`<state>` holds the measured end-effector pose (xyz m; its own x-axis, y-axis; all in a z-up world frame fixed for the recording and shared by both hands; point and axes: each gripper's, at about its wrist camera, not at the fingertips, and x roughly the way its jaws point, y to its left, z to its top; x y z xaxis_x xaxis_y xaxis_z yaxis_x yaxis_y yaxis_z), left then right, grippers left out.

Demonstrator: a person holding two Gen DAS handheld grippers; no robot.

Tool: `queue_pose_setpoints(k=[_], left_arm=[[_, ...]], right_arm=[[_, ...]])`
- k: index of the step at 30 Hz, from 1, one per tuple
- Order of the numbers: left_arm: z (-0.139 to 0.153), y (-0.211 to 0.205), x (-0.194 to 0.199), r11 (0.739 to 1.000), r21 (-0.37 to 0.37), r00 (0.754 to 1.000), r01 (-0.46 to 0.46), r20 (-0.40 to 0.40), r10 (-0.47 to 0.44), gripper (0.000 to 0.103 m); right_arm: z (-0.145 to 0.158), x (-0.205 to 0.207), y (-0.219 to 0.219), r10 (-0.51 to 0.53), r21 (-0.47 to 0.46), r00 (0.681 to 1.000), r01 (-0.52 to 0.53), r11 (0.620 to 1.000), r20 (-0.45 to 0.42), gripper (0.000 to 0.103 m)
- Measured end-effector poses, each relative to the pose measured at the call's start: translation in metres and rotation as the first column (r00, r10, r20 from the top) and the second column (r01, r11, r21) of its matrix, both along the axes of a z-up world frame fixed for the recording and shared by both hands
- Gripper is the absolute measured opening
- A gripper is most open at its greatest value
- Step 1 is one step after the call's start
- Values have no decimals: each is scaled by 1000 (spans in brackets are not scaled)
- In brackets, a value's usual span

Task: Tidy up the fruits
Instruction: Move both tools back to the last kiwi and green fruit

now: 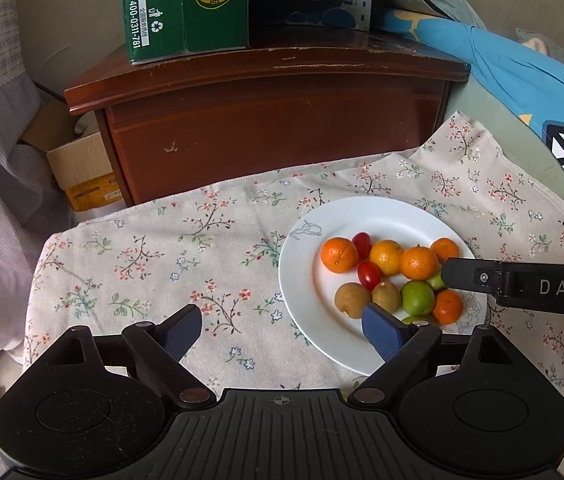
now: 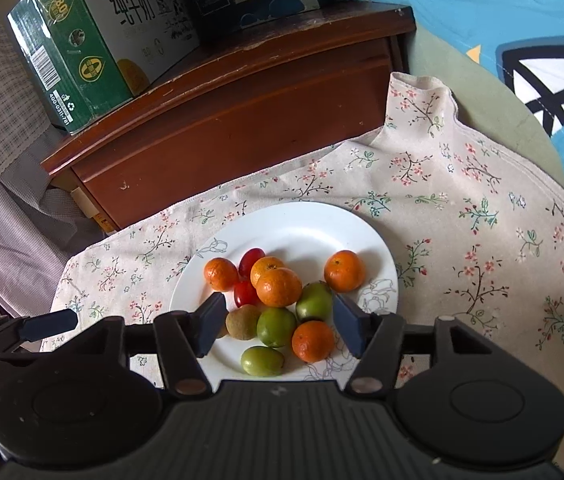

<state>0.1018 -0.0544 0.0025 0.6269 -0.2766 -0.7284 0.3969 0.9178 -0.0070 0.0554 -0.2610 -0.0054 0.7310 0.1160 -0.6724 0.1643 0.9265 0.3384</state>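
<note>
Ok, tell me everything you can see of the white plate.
The white plate is round, glossy, ceramic-looking, with faint line-drawn flowers near its rim. It lies flat on the floral cloth, in front of the wooden cabinet. On it lie five small oranges, two cherry tomatoes, two brown fruits and three green ones, bunched toward the near side; the far half is bare.

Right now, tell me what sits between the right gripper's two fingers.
In the right wrist view, the open right gripper has fruit between its fingers: a green fruit, an orange and a brown fruit, all on the white plate.
</note>
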Motion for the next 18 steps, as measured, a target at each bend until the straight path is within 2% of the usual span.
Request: queue_pose_setpoints(k=[6,10,18], left_arm=[[-1,18,-19,1000,10,999,-13,-45,14,89],[-2,30,-35,999,29,998,-29,-45,31,90],[-14,45,-53,998,54,993,-41,-112,47,90]], right_arm=[[0,-19,14,21,6,999,-21,1000,-28,71],[-2,-34,27,52,5,998,-52,999,-41,71],[-15,-54,53,120,16,989,-119,993,-83,71]])
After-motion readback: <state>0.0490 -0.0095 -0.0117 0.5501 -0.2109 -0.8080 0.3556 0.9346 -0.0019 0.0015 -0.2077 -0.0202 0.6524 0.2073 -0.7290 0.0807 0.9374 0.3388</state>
